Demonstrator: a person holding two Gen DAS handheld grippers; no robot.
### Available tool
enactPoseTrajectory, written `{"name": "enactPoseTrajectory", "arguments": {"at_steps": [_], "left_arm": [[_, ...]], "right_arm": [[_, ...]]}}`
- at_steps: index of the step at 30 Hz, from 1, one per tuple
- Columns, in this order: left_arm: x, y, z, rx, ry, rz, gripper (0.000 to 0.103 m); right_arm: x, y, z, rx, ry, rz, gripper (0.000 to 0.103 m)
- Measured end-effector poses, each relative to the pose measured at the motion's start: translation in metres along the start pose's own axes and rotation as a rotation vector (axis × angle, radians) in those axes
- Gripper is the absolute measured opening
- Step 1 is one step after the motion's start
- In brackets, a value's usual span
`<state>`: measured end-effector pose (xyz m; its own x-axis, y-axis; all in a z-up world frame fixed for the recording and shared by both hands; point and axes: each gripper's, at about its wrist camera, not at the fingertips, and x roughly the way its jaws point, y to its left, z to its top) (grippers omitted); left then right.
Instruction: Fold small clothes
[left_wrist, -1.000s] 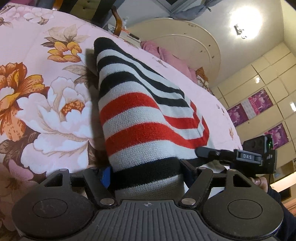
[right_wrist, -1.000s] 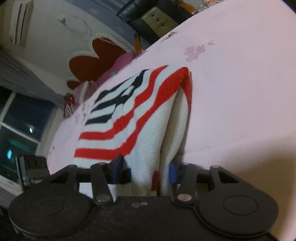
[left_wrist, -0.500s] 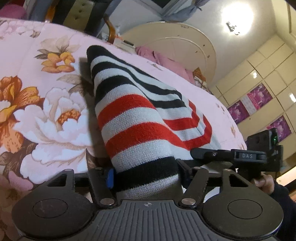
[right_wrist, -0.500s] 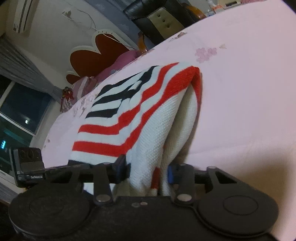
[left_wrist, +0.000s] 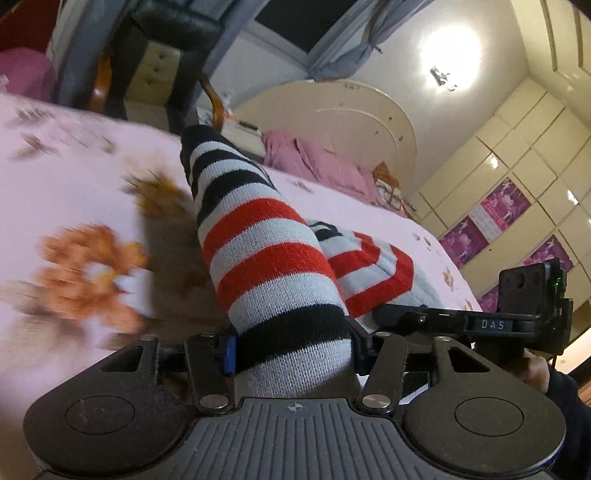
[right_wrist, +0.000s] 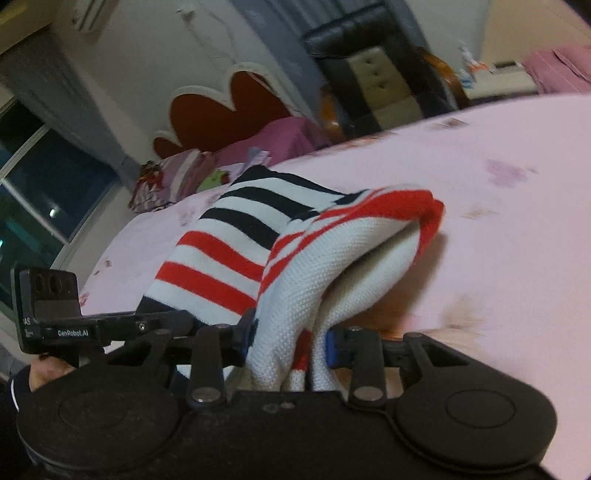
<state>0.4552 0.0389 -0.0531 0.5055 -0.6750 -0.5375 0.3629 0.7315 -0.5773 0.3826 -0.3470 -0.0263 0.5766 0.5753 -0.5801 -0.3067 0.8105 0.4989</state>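
You have two tongs on one striped sweater. Your left tongs pinch its black-and-white hem, the knit bunched between the two blue-edged pads; the jaws have just been closing, with that cloth between them. Your right tongs clamp a thicker fold of the same sweater, where the white inner side and a bit of red show between the pads, and these jaws too have just been narrowing on the cloth.

From each pair of tongs the sweater runs forward and away, sloping down to the bed beyond, its far end resting on the pink flowered cover. In the left view your right tongs sit just to the right, with a hand and a dark sleeve behind them; in the right view your left tongs sit just to the left, a hand under them.

Past the bed you can see one black chair, one round cream headboard and a pile of pink bedding. The cover nearest the left tongs is blurred.
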Motion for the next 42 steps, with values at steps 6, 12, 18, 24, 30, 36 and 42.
{"name": "enactPoseTrajectory", "arguments": {"at_steps": [6,12,18,24,30,36,42], "left_arm": [[-0.098,0.052,-0.008,0.000,-0.048,0.041,0.054],[-0.178,0.119,-0.041,-0.042,-0.059,0.114,0.054],[-0.219,0.186,-0.088,-0.159,-0.059,0.188,0.054],[-0.217,0.204,-0.112,-0.198,-0.088,0.186,0.061],[-0.253,0.188,-0.113,-0.142,-0.148,0.256,0.063],[-0.245,0.140,-0.080,0.097,-0.162,0.264,0.063],[-0.198,0.126,-0.075,0.185,-0.056,0.311,0.063]], "right_arm": [[0.015,0.073,-0.001,-0.057,-0.023,0.047,0.034],[0.057,0.125,-0.021,-0.083,0.025,0.107,0.034],[0.111,0.150,-0.048,-0.046,0.115,0.144,0.034],[0.119,0.117,-0.068,0.093,0.126,0.122,0.037],[0.067,0.098,-0.053,0.120,0.000,0.043,0.075],[0.074,0.064,-0.028,0.252,0.000,0.081,0.042],[0.101,0.069,-0.014,0.130,-0.005,-0.022,0.010]]}}
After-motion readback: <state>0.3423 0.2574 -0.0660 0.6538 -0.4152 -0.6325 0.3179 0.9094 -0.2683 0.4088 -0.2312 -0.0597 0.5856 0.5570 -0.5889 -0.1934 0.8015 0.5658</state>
